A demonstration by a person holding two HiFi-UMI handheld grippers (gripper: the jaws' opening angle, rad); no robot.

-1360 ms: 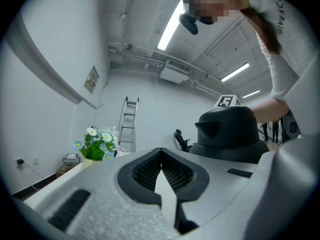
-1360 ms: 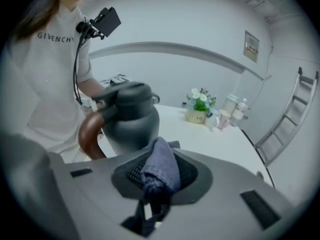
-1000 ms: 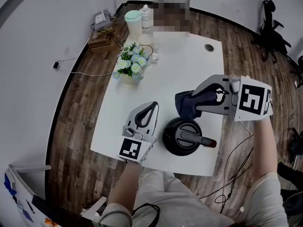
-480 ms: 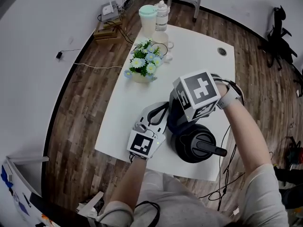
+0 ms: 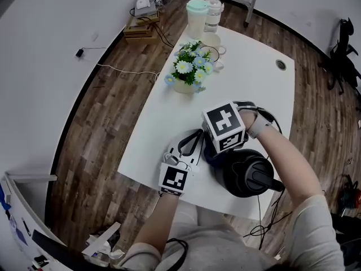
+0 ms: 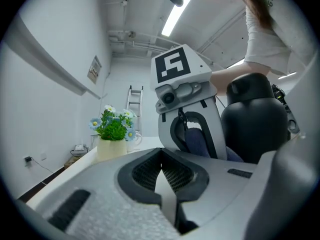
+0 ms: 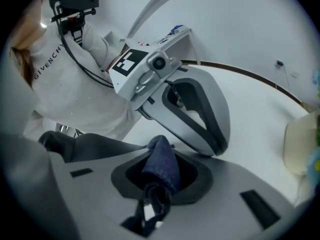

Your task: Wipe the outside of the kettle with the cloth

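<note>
On the table (image 5: 163, 117), by its near right edge, stands the kettle (image 5: 248, 174), its handle pointing right. Just beside its left flank hangs the cloth (image 6: 199, 144), pinched in the right tongs (image 7: 159, 164), whose 2 jaws are clamped on it. Further left lie the left tongs (image 6: 161, 170), jaws together with nothing between. With the kettle directly right of the right tongs, which are the nearer, the wipe likely runs rightward round its wall.

Grey left gripper (image 5: 192, 136); black-white marker cube (image 5: 174, 179); white T-shirt (image 7: 65, 84).
</note>
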